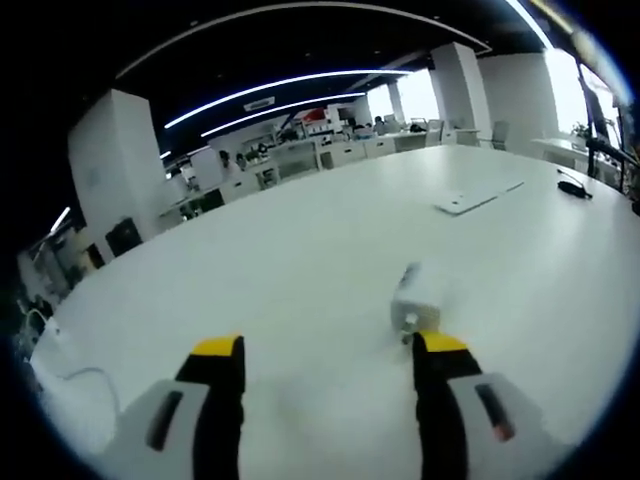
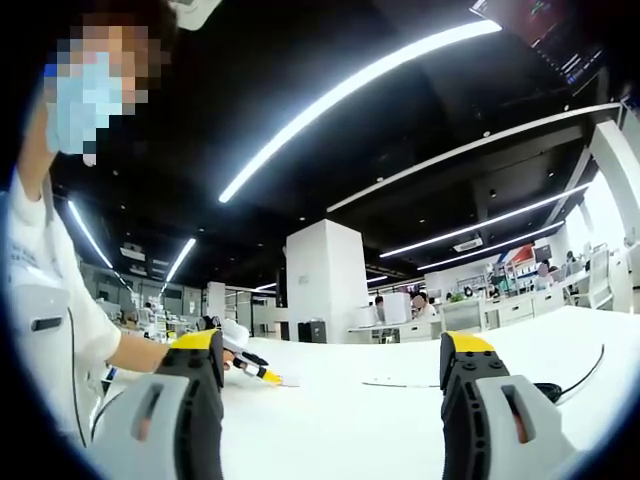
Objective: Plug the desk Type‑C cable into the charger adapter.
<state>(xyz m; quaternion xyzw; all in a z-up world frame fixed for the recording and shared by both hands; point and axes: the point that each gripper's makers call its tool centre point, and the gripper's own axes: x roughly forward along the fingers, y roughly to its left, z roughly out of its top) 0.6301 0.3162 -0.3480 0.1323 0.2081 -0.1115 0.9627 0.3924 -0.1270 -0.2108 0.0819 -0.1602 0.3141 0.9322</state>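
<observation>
The left tongs (image 1: 330,350) stand wide open above the white desk (image 1: 300,260), holding nothing; the white charger adapter (image 1: 413,298) lies on the desk just past the tip of the right-hand jaw. Further off lies a flat white plate (image 1: 465,200). The right tongs (image 2: 330,350) are also wide open and empty. Beyond them, a black cable (image 2: 585,372) lies on the desk, and a person's arm (image 2: 140,352) reaches in from the left.
</observation>
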